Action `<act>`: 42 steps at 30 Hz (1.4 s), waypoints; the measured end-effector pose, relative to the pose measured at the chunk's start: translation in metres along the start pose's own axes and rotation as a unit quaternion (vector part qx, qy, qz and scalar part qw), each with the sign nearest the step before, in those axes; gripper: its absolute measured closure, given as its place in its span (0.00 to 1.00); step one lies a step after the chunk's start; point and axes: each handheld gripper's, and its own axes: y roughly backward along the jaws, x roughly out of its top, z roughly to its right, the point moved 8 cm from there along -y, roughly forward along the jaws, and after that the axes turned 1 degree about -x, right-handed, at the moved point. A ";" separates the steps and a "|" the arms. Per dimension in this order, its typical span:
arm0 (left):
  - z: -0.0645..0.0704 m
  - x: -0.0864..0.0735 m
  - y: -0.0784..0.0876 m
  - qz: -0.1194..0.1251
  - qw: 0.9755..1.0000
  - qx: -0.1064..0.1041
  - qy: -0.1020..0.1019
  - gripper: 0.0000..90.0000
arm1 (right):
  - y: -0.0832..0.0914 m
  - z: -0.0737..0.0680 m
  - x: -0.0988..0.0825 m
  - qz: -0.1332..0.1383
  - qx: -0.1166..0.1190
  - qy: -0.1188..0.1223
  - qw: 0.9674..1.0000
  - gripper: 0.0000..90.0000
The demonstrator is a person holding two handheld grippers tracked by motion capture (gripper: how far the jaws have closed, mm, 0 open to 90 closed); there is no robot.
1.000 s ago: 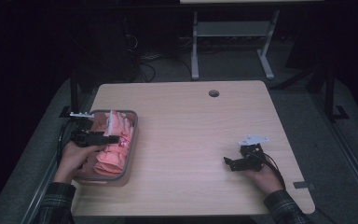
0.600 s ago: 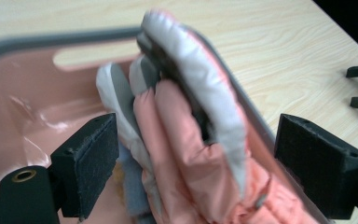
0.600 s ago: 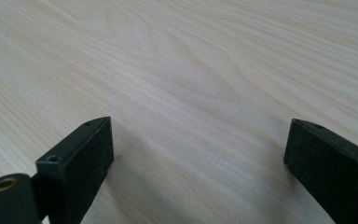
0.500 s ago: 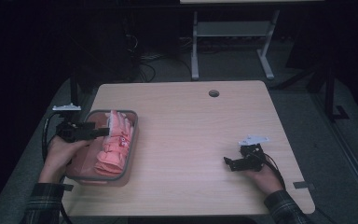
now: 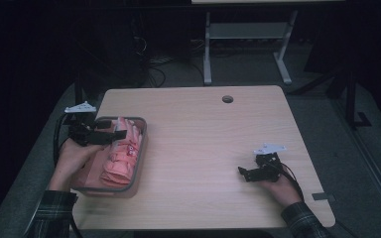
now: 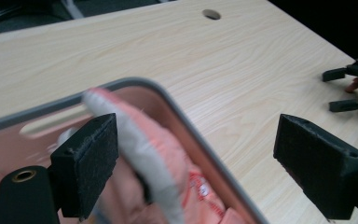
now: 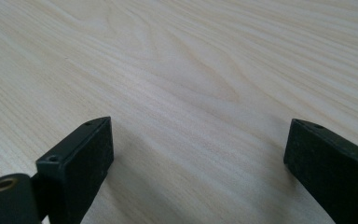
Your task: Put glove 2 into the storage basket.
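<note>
A grey-rimmed tray (image 5: 142,148) at the table's left holds a pink folded cloth (image 5: 121,157). My left gripper (image 5: 115,134) hovers over the tray's far end, jaws wide open with nothing held. In the left gripper view the cloth (image 6: 154,158) lies just past the left pad (image 6: 91,163), inside the tray rim (image 6: 200,144). My right gripper (image 5: 242,173) rests low over bare wood at the table's right, jaws open and empty. The right gripper view has its pads (image 7: 81,158) spread over the plain tabletop.
The wooden table (image 5: 203,144) has a round cable hole (image 5: 227,99) near its far edge. A white desk frame (image 5: 243,34) and cables stand on the dark floor beyond. The right gripper (image 6: 354,88) appears far off in the left gripper view.
My left gripper has drawn back from the middle of the cloth toward the tray's far left end. The right gripper has stayed still.
</note>
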 end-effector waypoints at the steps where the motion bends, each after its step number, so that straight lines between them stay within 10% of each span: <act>1: 0.003 0.001 -0.001 0.001 1.000 -0.003 -0.003 0.15 | 0.000 0.000 0.000 0.000 0.000 0.000 1.000 0.08; 42: 0.121 0.000 -0.083 -0.007 0.991 -0.098 -0.090 0.15 | 0.000 0.000 0.000 0.000 0.000 0.000 1.000 0.08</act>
